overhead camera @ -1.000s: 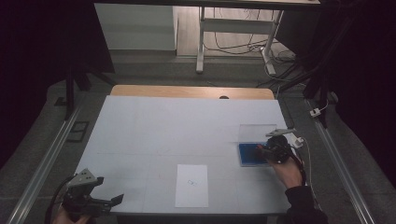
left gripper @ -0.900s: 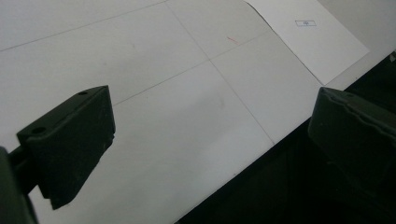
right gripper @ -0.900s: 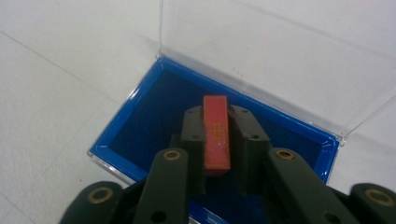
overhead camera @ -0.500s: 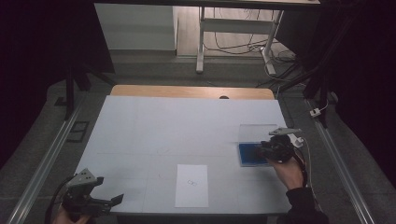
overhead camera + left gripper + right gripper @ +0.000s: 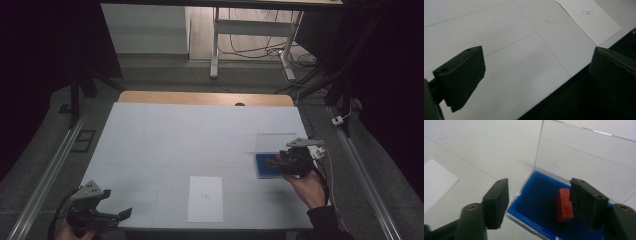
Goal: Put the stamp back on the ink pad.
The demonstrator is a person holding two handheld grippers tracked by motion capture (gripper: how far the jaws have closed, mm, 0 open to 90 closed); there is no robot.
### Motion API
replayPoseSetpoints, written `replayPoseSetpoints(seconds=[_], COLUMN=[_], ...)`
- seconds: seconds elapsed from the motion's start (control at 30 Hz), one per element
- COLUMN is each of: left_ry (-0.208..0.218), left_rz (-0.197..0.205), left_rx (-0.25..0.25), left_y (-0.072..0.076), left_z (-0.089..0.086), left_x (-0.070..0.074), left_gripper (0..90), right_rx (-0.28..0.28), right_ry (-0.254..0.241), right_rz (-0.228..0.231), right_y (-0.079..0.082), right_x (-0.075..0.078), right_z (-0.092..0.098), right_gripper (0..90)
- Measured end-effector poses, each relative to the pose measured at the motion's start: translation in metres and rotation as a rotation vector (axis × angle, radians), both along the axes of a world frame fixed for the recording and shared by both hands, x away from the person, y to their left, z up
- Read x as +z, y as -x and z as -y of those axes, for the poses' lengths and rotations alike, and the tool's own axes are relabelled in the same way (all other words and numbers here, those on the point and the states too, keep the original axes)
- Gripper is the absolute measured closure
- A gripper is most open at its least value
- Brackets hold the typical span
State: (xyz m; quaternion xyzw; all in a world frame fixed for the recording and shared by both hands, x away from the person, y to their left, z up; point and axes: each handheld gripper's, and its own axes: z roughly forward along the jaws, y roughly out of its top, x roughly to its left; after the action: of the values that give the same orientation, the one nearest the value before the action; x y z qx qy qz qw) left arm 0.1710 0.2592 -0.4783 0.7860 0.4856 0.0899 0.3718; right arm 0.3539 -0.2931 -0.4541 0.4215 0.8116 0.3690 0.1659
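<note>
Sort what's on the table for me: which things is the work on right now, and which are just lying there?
In play:
- red stamp lying in the blue ink pad case, clear lid standing open
- right hand-held gripper, open, jaws astride the case

Probably next, untouched:
- white sheet of paper with a small printed mark

Idle:
- left hand-held gripper, open at the table's near edge

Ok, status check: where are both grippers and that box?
Left gripper open, idle at table's near-left corner. Right gripper open over blue-lined clear-lidded box, lid up. Small red block inside, beside one jaw. Nothing blocking.
</note>
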Motion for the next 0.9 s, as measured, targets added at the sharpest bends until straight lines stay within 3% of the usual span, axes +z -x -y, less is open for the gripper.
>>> replayPoseSetpoints(seconds=[0.2, 0.33, 0.63, 0.9], left_ry=[0.003, 0.002, 0.003, 0.007], left_rz=[0.0, 0.001, 0.0, -0.002], left_rx=[0.002, 0.002, 0.003, 0.004], left_y=[0.0, 0.0, 0.0, 0.0], left_z=[-0.001, -0.001, -0.001, 0.0], left_x=[0.0, 0.0, 0.0, 0.0], left_gripper=[0.9, 0.9, 0.8, 0.7], right_rx=[-0.003, 0.004, 0.03, 0.029], right_ry=[-0.033, -0.056, -0.072, -0.045], right_rz=[0.012, -0.003, -0.007, 0.01], right_y=[0.008, 0.016, 0.044, 0.064], right_x=[0.006, 0.009, 0.014, 0.012], right_z=[-0.006, -0.006, -0.004, 0.0], right_gripper=[18.7, 13.5, 7.3, 1.1])
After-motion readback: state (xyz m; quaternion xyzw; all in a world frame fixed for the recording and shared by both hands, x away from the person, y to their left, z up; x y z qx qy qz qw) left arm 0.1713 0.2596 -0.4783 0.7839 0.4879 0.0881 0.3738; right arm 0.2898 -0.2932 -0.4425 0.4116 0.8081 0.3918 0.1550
